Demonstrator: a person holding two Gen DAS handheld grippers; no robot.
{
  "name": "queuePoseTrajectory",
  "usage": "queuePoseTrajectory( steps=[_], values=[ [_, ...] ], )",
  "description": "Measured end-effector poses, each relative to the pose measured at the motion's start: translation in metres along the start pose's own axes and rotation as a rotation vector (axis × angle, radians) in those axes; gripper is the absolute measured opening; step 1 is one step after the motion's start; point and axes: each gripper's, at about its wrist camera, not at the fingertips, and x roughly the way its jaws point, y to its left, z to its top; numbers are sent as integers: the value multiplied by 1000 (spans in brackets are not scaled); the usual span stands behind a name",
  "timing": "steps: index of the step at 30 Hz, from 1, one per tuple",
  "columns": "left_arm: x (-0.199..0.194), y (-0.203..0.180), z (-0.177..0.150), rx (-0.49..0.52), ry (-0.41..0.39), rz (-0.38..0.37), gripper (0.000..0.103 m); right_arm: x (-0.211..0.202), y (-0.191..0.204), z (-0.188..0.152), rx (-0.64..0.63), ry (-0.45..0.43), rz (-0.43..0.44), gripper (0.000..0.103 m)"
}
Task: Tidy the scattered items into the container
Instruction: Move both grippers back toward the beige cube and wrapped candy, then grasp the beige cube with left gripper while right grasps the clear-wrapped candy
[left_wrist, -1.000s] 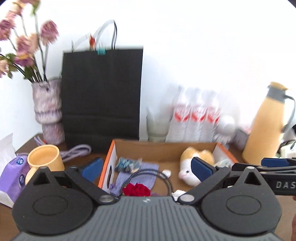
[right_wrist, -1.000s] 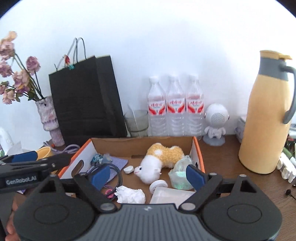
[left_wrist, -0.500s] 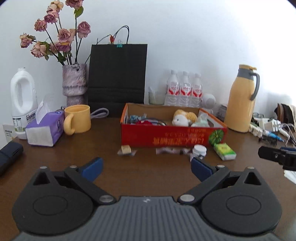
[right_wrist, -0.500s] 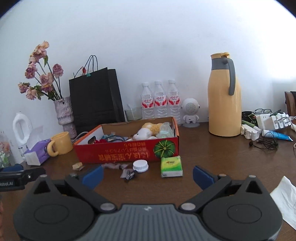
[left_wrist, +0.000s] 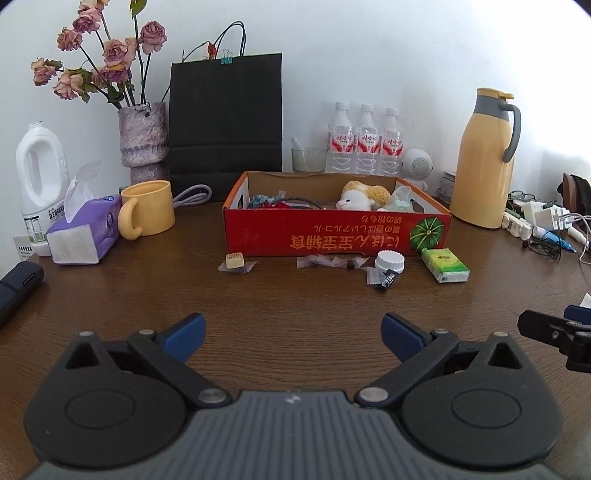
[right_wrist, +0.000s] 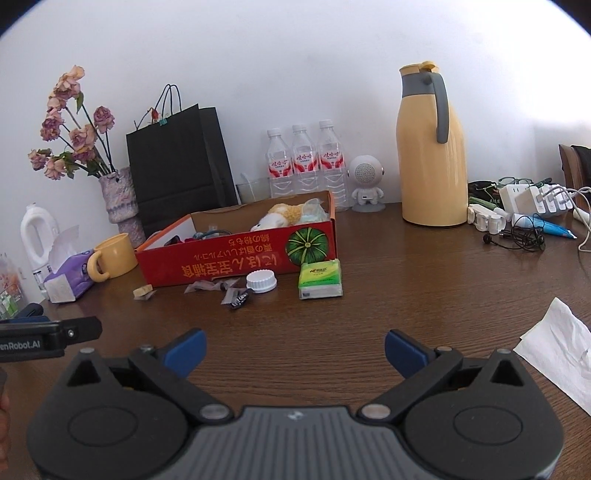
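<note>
A red cardboard box (left_wrist: 332, 236) (right_wrist: 236, 262) stands mid-table and holds a plush toy (left_wrist: 364, 197), a cable and small items. In front of it lie a wrapped candy (left_wrist: 235, 260) (right_wrist: 143, 291), clear wrappers (left_wrist: 328, 261) (right_wrist: 210, 285), a small black piece (left_wrist: 386, 277), a white lid (left_wrist: 389, 261) (right_wrist: 261, 282) and a green tissue pack (left_wrist: 445, 265) (right_wrist: 319, 283). My left gripper (left_wrist: 291, 334) is open and empty, well short of them. My right gripper (right_wrist: 293, 349) is open and empty too.
A yellow mug (left_wrist: 147, 212), purple tissue box (left_wrist: 85, 236), vase (left_wrist: 142, 147), black bag (left_wrist: 225, 118), water bottles (left_wrist: 365, 140) and yellow jug (left_wrist: 484, 162) ring the box. Cables and chargers (right_wrist: 532, 210) lie right. A white napkin (right_wrist: 561, 343) lies near my right gripper.
Both grippers have pulled back from over the box to low above the near table. The box and the loose items now lie farther ahead. Both stay open.
</note>
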Motion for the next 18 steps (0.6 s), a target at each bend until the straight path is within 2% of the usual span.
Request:
queuePoseTrajectory(
  steps=[5,10,14,16,18],
  values=[
    [12,-1,-1,33,42,-4,103,9,-1,2,0,23,-10,103],
    [33,4,8,99,35,6,103,26,7,11,-38,53,-25,103],
    [58,21,17,99,49,10,103,48,21,21,-73,87,-12,103],
    [71,29,23,109,64,-16,103,61,29,29,-82,112,24,102],
    [85,36,31,128,60,-36,103,76,39,40,-88,128,100,98]
  ],
)
